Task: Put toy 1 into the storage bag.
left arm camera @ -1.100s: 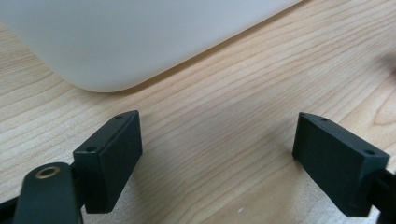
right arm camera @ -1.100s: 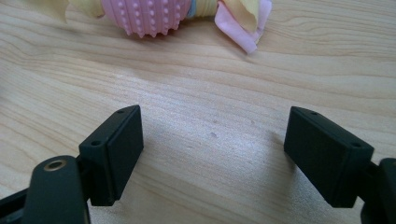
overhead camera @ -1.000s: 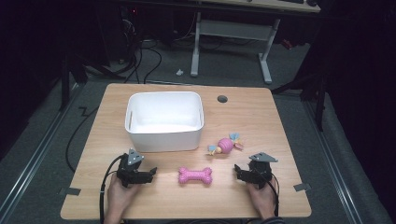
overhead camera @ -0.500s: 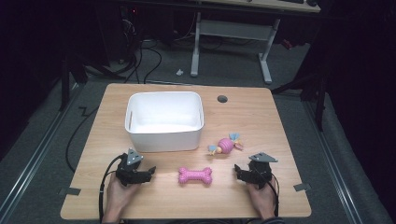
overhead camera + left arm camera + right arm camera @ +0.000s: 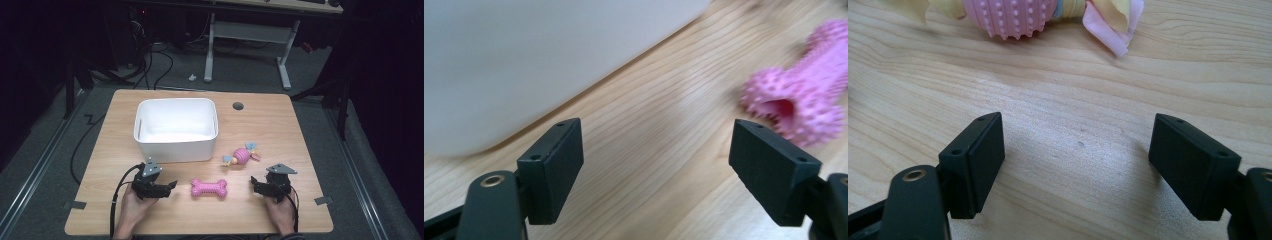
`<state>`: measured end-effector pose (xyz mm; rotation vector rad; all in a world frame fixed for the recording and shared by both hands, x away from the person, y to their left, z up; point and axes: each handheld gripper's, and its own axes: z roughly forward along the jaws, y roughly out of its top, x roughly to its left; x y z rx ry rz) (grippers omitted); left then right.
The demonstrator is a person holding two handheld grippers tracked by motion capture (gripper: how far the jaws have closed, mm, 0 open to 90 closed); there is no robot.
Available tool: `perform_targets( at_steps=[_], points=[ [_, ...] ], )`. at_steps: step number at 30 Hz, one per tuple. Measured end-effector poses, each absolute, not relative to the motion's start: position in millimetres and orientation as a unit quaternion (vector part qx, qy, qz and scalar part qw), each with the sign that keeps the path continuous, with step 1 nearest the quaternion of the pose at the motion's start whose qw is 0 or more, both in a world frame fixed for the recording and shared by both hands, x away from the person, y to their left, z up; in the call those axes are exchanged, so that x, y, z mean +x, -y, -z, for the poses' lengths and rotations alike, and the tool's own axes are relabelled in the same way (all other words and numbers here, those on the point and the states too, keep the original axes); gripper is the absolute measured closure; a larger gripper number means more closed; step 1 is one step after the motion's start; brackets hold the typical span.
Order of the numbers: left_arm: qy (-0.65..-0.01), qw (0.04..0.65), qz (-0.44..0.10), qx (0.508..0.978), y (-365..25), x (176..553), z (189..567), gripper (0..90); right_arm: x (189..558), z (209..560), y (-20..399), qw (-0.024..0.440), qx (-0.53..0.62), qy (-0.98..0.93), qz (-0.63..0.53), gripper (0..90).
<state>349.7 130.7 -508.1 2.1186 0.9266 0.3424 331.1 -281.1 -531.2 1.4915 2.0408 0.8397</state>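
Left tongs [image 5: 171, 185] open, just widened, nothing between; bone [image 5: 209, 188] at their 3 o'clock. Right tongs [image 5: 254, 184] open, just narrowing, empty; ball toy [image 5: 241, 156] apparently at 11 o'clock. Bench [image 5: 300, 150].

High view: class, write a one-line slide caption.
Two open hand-held grippers, left and right, flank a pink bone toy before a white bin.

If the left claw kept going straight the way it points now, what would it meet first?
Probably the pink bone toy. In the high view the left claw points at the bone's near end. In the left gripper view the bone sits right of centre, so the open jaws might graze past it; depth is unclear.
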Motion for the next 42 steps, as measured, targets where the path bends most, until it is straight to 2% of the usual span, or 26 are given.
perform_targets(
  at_steps=[21,42],
  points=[
    [-0.277,0.375,-0.122,0.876,-73.4,345.2,483.8,20.4,331.2,531.2,281.3,0.237,0.542,-0.746,-0.307,22.4],
    [-0.247,0.333,-0.092,0.905,-42.2,347.4,508.4,19.6,331.2,531.2,281.5,0.236,0.541,-0.746,-0.308,22.4]
  ],
)
